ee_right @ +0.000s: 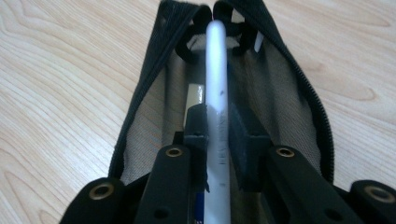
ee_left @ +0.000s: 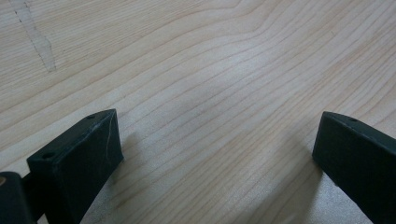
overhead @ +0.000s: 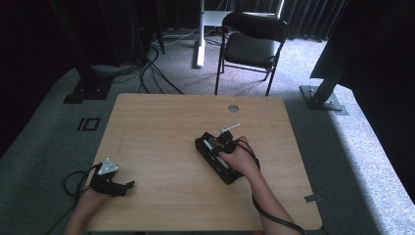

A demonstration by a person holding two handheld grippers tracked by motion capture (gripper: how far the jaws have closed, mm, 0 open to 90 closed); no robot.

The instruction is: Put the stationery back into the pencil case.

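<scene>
High view shows 1 wooden desk with 1 open black pencil case right of centre, over which the right gripper has its jaws clamped on 1 white pen, while the left gripper rests near the desk's left front edge, jaws wide apart.

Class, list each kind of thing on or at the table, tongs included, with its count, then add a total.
Tongs: 2 (left tongs, right tongs)
White pen: 1 (white pen, clamped in the right tongs)
Black zip pencil case: 1 (pencil case, open on the table)
Folding chair: 1 (folding chair, beyond the table)
Total: 5
</scene>
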